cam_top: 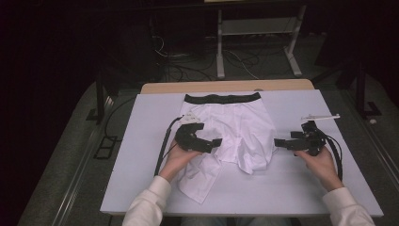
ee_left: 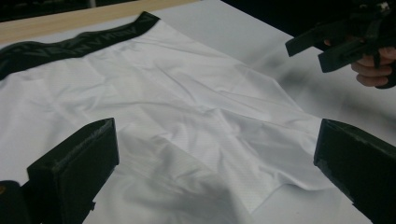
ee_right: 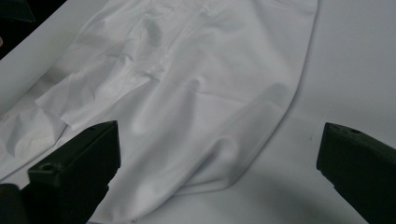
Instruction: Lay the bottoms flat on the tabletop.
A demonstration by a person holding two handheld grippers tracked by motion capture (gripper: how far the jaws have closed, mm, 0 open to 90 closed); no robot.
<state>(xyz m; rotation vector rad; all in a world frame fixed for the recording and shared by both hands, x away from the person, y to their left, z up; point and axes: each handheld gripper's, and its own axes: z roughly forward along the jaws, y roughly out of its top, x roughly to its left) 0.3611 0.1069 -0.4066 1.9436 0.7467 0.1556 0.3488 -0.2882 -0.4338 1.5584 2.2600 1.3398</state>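
Table: the white board [cam_top: 301,188] carries everything you are working on; its wooden far edge [cam_top: 226,86] shows at 12 o'clock.
Shorts: the white boxer shorts [cam_top: 235,127] lie spread near the middle of the board, black waistband [cam_top: 222,99] toward 12 o'clock, legs toward 6 o'clock.
Progress: I judge you are at the very start of a fold. The garment is laid out mostly flat, but no neat fold is made yet.
Left leg: the leg on your left [cam_top: 200,181] trails off toward 7 o'clock, rumpled and skewed, with an edge doubled over; it needs straightening.
Right leg: the other leg [ee_right: 224,140] ends in a rounded, slightly bunched hem toward 5 o'clock of the shorts.
Left to do: smooth both legs, then fold the sides in and bring the hem up, as I read it.
Left gripper: your left gripper [cam_top: 207,143] hovers over the left half of the shorts, at about 9 o'clock of the crotch; its jaws stand wide apart with only cloth [ee_left: 201,126] between them, gripping nothing. I cannot tell whether it touches the fabric.
Right gripper: your right gripper [cam_top: 284,142] sits just off the shorts' edge at 3 o'clock, over bare board, jaws spread wide and empty, aimed at the right leg.
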